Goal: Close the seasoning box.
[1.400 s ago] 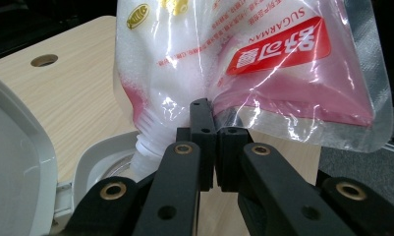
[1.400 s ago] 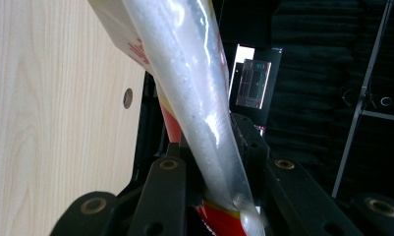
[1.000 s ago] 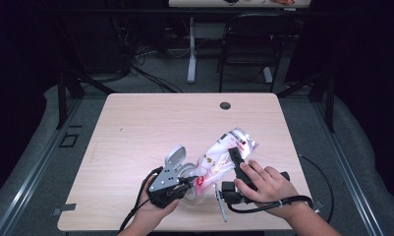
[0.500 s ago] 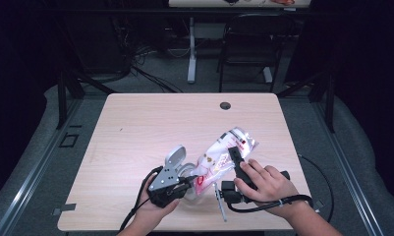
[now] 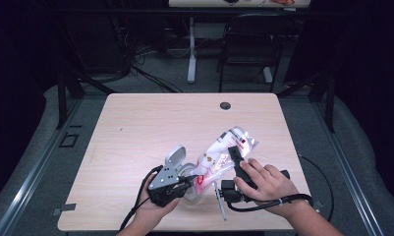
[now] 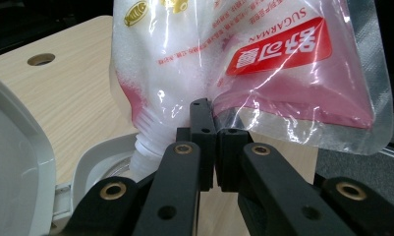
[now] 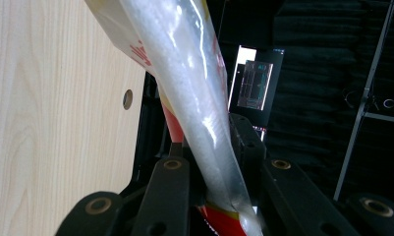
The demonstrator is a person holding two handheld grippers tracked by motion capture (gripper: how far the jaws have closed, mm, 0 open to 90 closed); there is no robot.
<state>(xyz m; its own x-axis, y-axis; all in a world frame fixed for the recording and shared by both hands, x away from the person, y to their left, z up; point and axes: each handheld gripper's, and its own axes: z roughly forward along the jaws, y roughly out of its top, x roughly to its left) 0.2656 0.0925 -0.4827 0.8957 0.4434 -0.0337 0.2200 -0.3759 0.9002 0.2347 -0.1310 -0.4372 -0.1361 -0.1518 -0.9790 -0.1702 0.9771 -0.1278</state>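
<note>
A clear sugar pouch [image 5: 223, 153] with red print hangs tilted above the table, its white screw spout [image 6: 148, 142] pointing down into a white container [image 6: 94, 157] whose grey lid [image 5: 176, 156] stands open. My left gripper [image 5: 194, 179] is shut on the pouch's [image 6: 263, 59] lower seam just beside the spout, pads [image 6: 203, 132] pinching the film. From the right side my right gripper [image 5: 232, 153] clamps the pouch's [image 7: 194, 98] body farther up, with white sugar bulging between its fingers [image 7: 243, 135].
The light wooden table [image 5: 135, 128] has a round cable hole [image 5: 225, 105] near its far edge. A dark chair [image 5: 248, 44] and a white stand leg [image 5: 191, 49] sit on the floor behind it. Cables trail off the near edge.
</note>
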